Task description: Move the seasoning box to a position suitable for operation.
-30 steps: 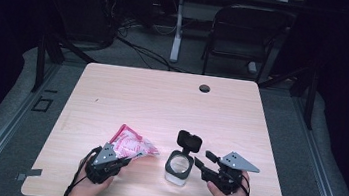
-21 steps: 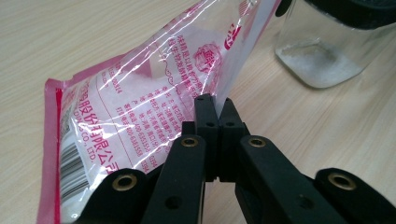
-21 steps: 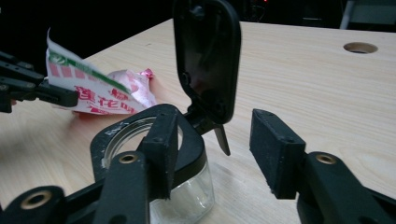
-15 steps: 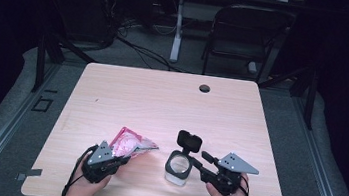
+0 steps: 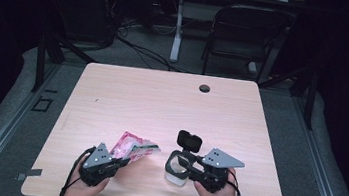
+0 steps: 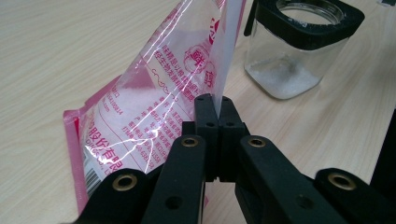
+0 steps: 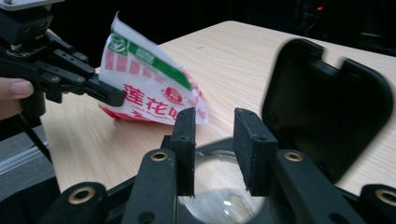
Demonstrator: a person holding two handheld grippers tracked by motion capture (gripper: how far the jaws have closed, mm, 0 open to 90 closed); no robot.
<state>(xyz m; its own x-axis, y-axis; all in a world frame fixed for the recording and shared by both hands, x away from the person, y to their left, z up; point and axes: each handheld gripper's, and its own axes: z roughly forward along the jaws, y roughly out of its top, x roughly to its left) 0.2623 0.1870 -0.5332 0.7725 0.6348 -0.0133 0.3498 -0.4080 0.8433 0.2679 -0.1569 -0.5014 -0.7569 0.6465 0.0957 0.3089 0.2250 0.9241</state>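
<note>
The left gripper [image 5: 122,161] is clamping the pink seasoning pouch's [image 6: 154,107] top edge, tilting it toward the open glass jar [image 6: 292,60] just beside it for pouring; the right gripper [image 7: 215,135], jaws apart and closing on nothing, is hovering over the jar's rim to steady it.

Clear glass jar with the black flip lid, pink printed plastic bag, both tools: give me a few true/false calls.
1. The left tool is shut on the pink printed plastic bag. True.
2. The black flip lid of the clear glass jar is closed. False: it stands open and the jar's mouth is uncovered.
3. The jar holds some white powder at its bottom. True.
4. The right tool is clamped on the bag. False: its jaws stand apart above the jar's mouth with nothing between them, and have just been closing.
5. The bag lies flat on the light wooden table. False: the left tool holds its edge up.
</note>
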